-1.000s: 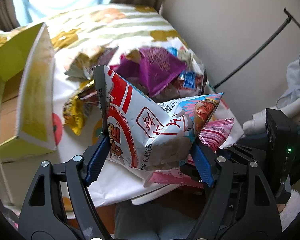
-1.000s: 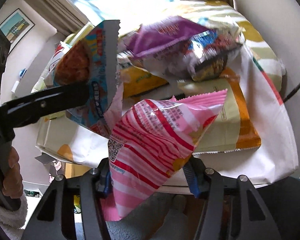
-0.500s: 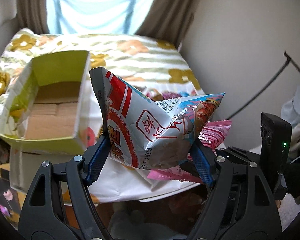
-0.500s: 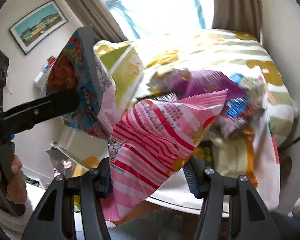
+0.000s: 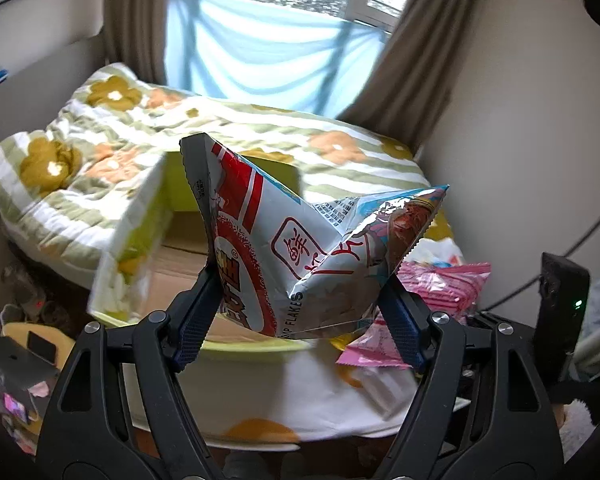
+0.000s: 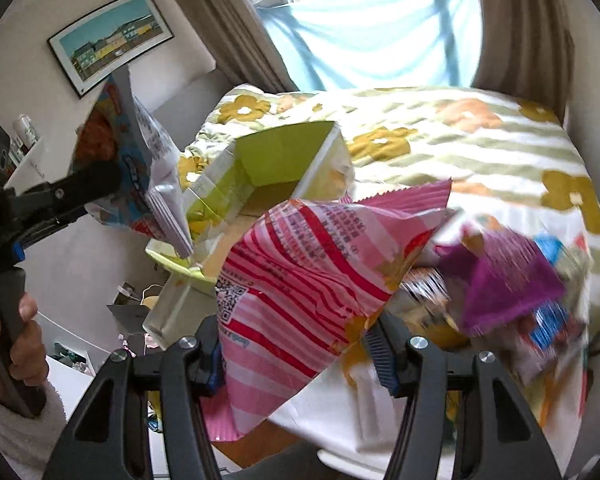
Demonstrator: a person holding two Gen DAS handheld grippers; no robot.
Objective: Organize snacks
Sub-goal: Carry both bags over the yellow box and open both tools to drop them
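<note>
My left gripper [image 5: 296, 316] is shut on a red, white and blue flakes bag [image 5: 292, 256] and holds it in the air over the open green-lined cardboard box [image 5: 140, 240]. My right gripper [image 6: 300, 344] is shut on a pink striped snack bag [image 6: 300, 280] and holds it above the table edge. The pink bag also shows in the left wrist view [image 5: 440, 292], to the right. The left gripper with its bag shows in the right wrist view [image 6: 112, 176], at the left. The box in the right wrist view [image 6: 268, 168] lies just beyond the pink bag.
A pile of snack bags, one purple [image 6: 508, 280], lies on the white table [image 6: 340, 404] at the right. A bed with a flowered cover [image 5: 100, 160] stands behind the box. A wall [image 5: 520, 140] runs close along the right.
Both grippers have lifted and swung left with their bags, away from the snack pile and toward the open box. Both stay shut on their bags.
</note>
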